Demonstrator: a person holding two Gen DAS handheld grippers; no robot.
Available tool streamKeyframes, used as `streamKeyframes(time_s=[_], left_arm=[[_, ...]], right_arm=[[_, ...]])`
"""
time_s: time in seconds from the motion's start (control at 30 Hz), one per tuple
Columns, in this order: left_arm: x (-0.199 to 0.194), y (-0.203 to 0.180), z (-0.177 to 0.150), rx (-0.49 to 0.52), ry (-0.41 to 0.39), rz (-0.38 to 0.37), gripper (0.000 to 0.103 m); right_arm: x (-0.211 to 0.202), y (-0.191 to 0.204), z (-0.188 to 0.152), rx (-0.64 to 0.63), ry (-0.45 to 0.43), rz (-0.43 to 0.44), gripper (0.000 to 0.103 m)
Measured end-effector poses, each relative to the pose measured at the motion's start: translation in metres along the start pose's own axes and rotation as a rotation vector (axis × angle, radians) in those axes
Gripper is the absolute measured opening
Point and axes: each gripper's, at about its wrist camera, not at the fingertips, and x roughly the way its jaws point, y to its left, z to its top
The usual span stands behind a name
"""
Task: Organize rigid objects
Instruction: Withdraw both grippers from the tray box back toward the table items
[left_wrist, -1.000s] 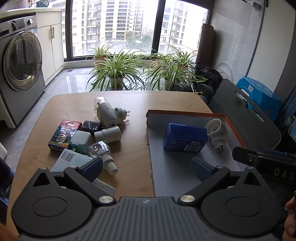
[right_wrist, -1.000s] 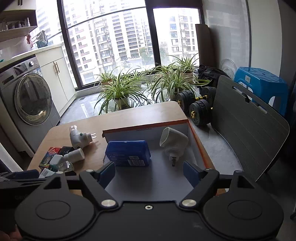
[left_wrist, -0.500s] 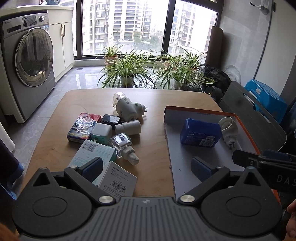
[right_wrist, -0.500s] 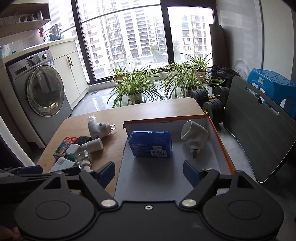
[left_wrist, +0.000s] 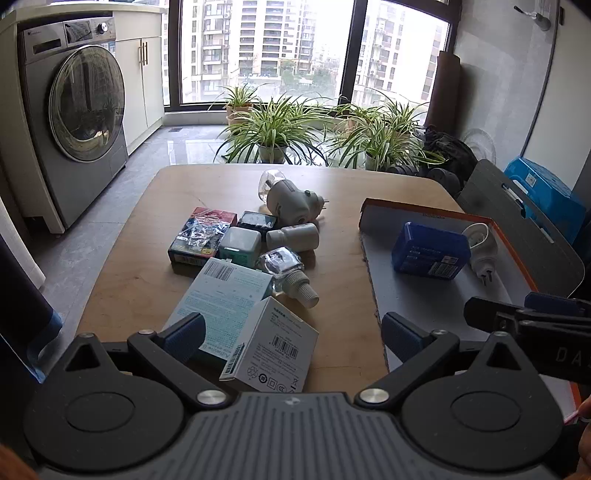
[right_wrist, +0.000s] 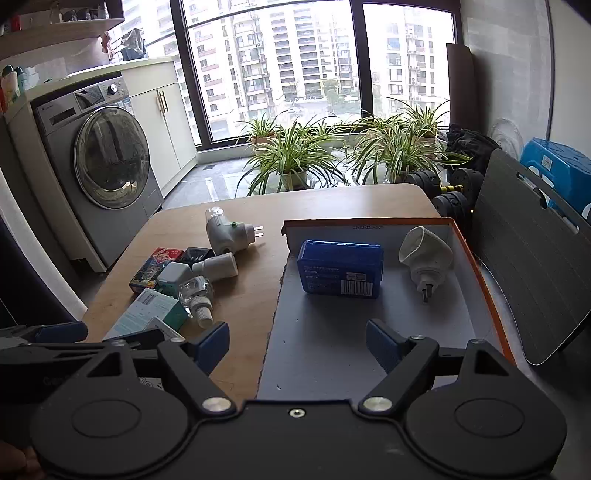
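Observation:
A shallow orange-rimmed box (left_wrist: 513, 254) (right_wrist: 476, 266) lies on the right of the wooden table and holds a blue box (left_wrist: 430, 253) (right_wrist: 340, 267) and a white plug-in device (left_wrist: 480, 247) (right_wrist: 424, 254). A pile of small items lies to its left: a white carton (left_wrist: 273, 349), a pale blue carton (left_wrist: 225, 291), a clear bottle (left_wrist: 284, 267) (right_wrist: 197, 293), a white cylinder (left_wrist: 293, 236), a grey plug adapter (left_wrist: 291, 203) (right_wrist: 227, 230), a colourful pack (left_wrist: 201, 236). My left gripper (left_wrist: 291, 334) is open above the near cartons. My right gripper (right_wrist: 297, 345) is open above the box's near end.
A washing machine (left_wrist: 74, 118) stands at the left. Potted plants (left_wrist: 273, 129) line the window beyond the table. A grey folded board (right_wrist: 532, 266), dumbbells (right_wrist: 450, 192) and a blue stool (right_wrist: 557, 162) stand to the right of the table.
Both grippers have drawn back and up from the table, so more of the near cartons and the box floor shows. Nothing on the table has moved.

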Motion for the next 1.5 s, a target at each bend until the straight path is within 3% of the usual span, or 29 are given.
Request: streamKeyframes(time_s=[1.03,1.33,1.5], left_arm=[[-0.002,0.054,-0.021,-0.047,0.035,0.018,0.103],[0.005,0.099,-0.044,-0.122,0.08,0.088,0.103],[0.01,0.102,-0.037,-0.125,0.064,0.091,0.103]], right_arm=[[0.019,0.048,-0.014,-0.086,0.075,0.07,0.096],[0.025,0.044,-0.021,-0.057,0.093,0.069,0.095],[0.027,0.044,-0.023,-0.058,0.096,0.076,0.095]])
